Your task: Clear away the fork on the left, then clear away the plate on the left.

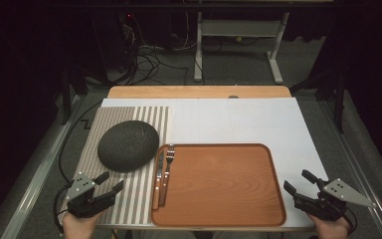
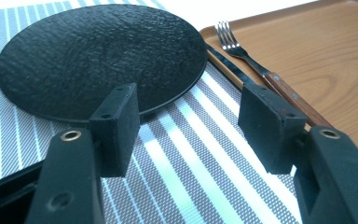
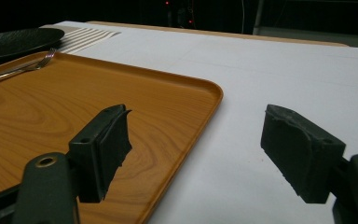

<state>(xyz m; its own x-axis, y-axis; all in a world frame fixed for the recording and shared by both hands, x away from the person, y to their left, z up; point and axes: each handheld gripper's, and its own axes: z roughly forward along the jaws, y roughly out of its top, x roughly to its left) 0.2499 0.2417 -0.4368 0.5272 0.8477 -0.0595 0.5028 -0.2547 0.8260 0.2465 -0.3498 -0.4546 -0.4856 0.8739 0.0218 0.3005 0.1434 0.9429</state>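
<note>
The left gripper [image 1: 108, 183] hovered over the striped mat [image 1: 144, 191] with its jaws spread wide and nothing between them, pointing toward the dark plate [image 1: 128, 145]. The plate lay on the mat just ahead of the jaws, apart from them. Beside it, a fork [image 1: 168, 169] and knife [image 1: 158, 174] lay along the left edge of the wooden tray [image 1: 219, 184]. The right gripper [image 1: 298, 181] stood off the tray's right edge, over the white table [image 1: 238, 119], jaws likewise wide and empty.
</note>
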